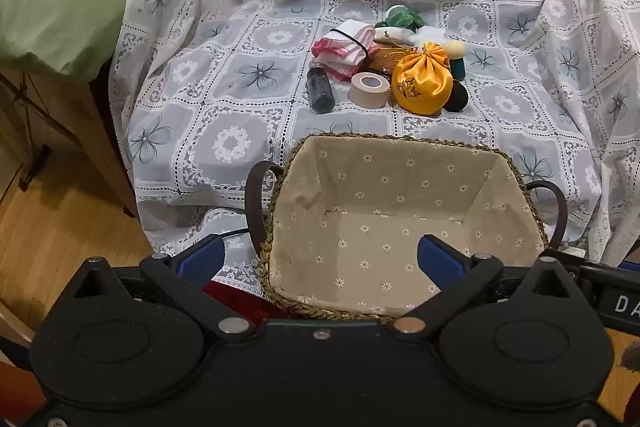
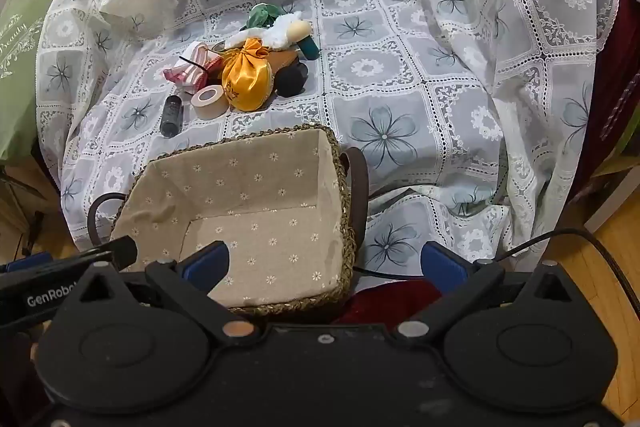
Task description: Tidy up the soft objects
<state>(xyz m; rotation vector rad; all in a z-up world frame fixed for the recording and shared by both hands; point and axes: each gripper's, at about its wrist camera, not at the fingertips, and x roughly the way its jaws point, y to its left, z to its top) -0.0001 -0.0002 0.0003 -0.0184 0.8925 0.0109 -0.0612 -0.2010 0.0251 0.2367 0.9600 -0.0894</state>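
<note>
1. Both claws, the left claw and the right claw, gaped wide, holding nothing.
2. The lined basket sat empty on the lace cloth.
3. The yellow satin pouch lay just beyond it, among other small things.

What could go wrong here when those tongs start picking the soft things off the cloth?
The yellow satin pouch looks slippery and may slide from the open left tongs. The tape roll and dark bottle lie right beside it and could roll if nudged. The loose lace cloth might get pinched too.
</note>
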